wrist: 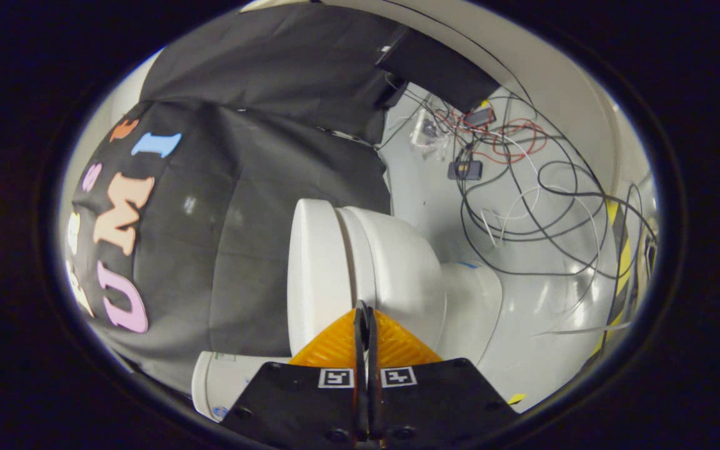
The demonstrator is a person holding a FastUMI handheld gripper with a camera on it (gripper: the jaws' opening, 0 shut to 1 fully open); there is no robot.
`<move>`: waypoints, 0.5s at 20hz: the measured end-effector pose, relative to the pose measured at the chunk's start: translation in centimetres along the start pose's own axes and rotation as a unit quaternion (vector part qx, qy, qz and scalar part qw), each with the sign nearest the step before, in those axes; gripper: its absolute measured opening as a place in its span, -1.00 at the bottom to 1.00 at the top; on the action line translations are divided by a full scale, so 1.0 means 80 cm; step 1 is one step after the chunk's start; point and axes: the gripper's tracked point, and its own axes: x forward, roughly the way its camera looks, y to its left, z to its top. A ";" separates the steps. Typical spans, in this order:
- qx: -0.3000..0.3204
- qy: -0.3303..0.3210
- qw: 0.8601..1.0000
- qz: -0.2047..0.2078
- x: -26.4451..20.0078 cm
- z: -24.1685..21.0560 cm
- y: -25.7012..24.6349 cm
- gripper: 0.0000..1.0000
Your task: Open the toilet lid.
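Gripper fingers pressed together, holding nothing, tips just short of the toilet – its lid beside them; shut tips may skid off the rim – lid stays down

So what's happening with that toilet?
A person is holding tongs out toward a white toilet. The view is tipped sideways, so the toilet seems to lie on its side. Its lid looks closed against the bowl. The tongs' two fingers are pressed together with nothing between them, their tips right at the lid's edge. Loose cables lie on the floor beyond.
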 end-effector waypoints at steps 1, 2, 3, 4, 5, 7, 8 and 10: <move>-0.007 -0.004 1.000 0.002 -0.001 0.004 0.006 -0.97; -0.011 -0.010 1.000 0.009 -0.006 0.006 0.013 -0.98; -0.017 -0.021 0.999 0.019 -0.013 0.010 0.022 -0.98; -0.025 -0.030 0.999 0.029 -0.018 0.011 0.037 -0.98; -0.037 -0.042 0.998 0.040 -0.026 0.013 0.053 -0.98; -0.069 -0.056 0.995 0.052 -0.038 0.012 0.080 -0.97; -0.087 -0.062 0.993 0.059 -0.043 0.013 0.095 -0.98; -0.120 -0.072 0.986 0.089 -0.060 0.009 0.134 -0.98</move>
